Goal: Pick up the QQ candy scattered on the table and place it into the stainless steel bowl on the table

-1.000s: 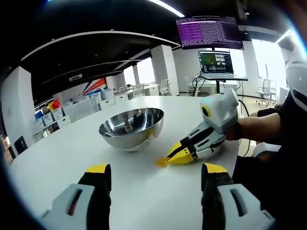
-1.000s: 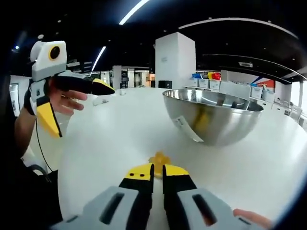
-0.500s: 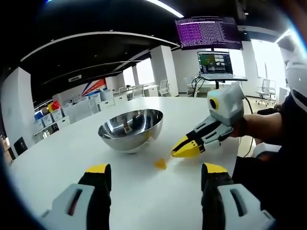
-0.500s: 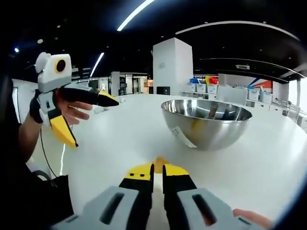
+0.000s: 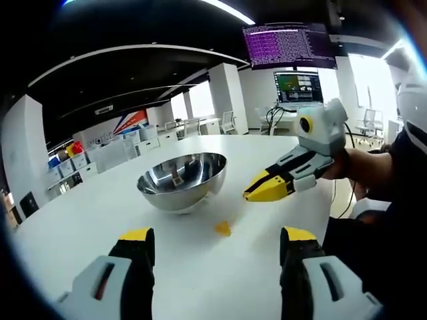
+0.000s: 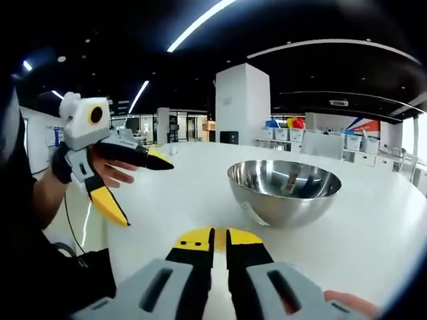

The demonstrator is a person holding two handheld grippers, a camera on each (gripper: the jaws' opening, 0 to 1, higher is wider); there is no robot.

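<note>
The stainless steel bowl (image 5: 181,179) (image 6: 285,191) stands upright on the white table (image 5: 80,227). One yellow candy (image 5: 223,228) lies on the table just in front of it. My right gripper (image 5: 250,195) (image 6: 214,237) hangs above and to the right of that candy with its jaws pressed together. A thin yellow sliver shows in the slit between the tips; I cannot tell whether it is candy. My left gripper (image 5: 217,239) is open and low over the table, short of the candy. It also appears as the left gripper (image 6: 142,191), held by a hand.
A laptop on a stand (image 5: 300,88) and a wall screen (image 5: 289,44) are beyond the table's far right edge. Storage bins (image 5: 67,161) line the left wall. A white pillar (image 6: 242,100) rises behind the bowl. A person's sleeve (image 5: 400,193) is at the right.
My right gripper has risen from the table and drawn back to the right, still shut. The yellow candy stays on the table. The left gripper has not moved.
</note>
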